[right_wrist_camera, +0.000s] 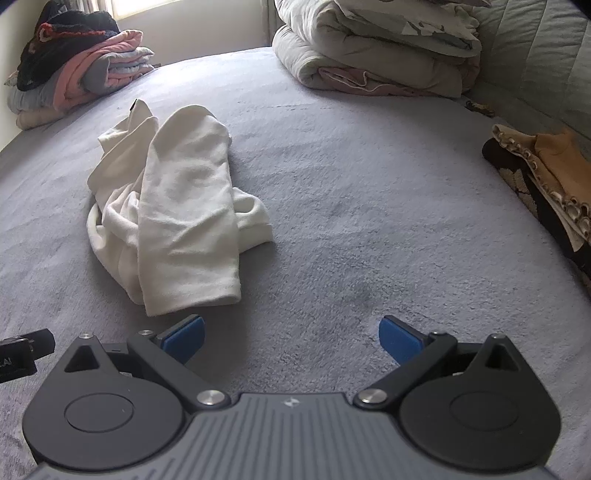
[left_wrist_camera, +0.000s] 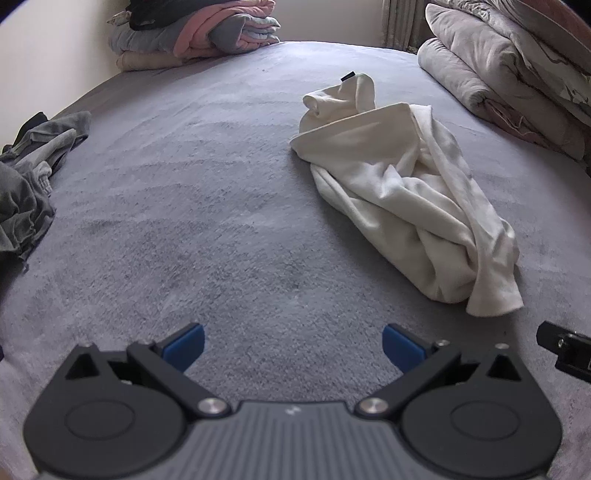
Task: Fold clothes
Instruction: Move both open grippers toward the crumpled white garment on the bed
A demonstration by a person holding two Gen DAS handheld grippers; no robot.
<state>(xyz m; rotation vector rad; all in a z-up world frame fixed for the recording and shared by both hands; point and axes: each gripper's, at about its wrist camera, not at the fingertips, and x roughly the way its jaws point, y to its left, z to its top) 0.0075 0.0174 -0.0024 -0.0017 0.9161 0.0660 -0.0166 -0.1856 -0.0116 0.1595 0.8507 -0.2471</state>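
Note:
A crumpled white garment (left_wrist_camera: 406,195) lies in a heap on the grey bed cover (left_wrist_camera: 203,203), ahead and to the right of my left gripper (left_wrist_camera: 293,349). The left gripper is open and empty, low over the cover. In the right wrist view the same white garment (right_wrist_camera: 177,210) lies ahead and to the left of my right gripper (right_wrist_camera: 291,339), which is open and empty. Its near hem ends just beyond the right gripper's left fingertip (right_wrist_camera: 186,338). Each gripper shows at the edge of the other's view.
A stack of folded pink and grey clothes (left_wrist_camera: 199,33) sits at the far left corner. A grey crumpled garment (left_wrist_camera: 29,184) lies at the left edge. Folded quilts (right_wrist_camera: 376,48) sit at the far right. Brown and black clothes (right_wrist_camera: 546,177) lie at the right edge.

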